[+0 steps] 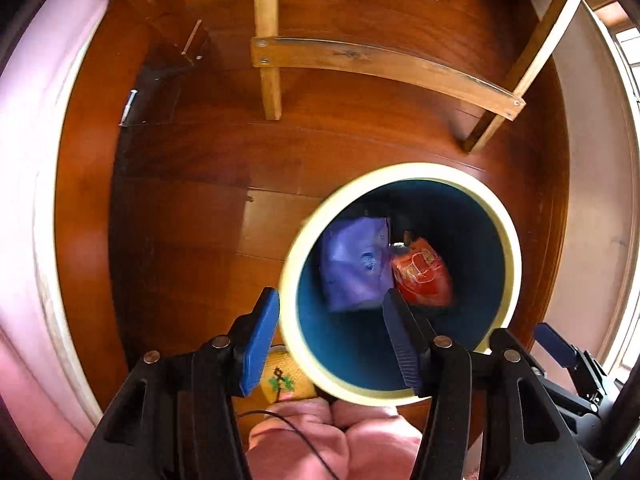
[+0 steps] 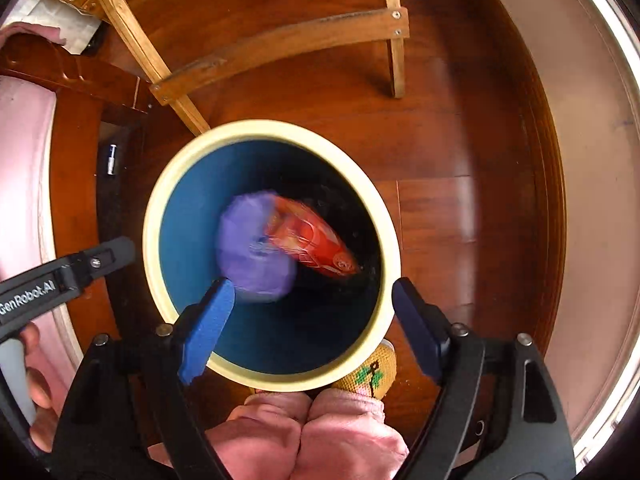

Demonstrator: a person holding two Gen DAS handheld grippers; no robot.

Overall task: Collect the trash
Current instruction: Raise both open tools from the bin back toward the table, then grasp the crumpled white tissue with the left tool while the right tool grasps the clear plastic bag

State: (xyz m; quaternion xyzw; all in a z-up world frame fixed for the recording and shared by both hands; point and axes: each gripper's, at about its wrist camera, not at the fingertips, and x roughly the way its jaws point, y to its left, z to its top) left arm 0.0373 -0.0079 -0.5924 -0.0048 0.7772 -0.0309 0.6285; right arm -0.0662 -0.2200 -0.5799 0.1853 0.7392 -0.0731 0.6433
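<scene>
A round bin with a cream rim and a blue inside stands on the wooden floor, and its rim also shows in the right wrist view. Inside it are a purple packet and a red packet. In the right wrist view both are blurred: the purple packet on the left, the red packet partly over it. My left gripper hangs open over the bin's left rim, with nothing between its fingers. My right gripper stands wide open above the bin's mouth, also holding nothing.
A wooden chair's legs and curved crossbar stand just beyond the bin. A person's pink trouser legs and a yellow slipper are at the bin's near side. A pale wall runs along the right.
</scene>
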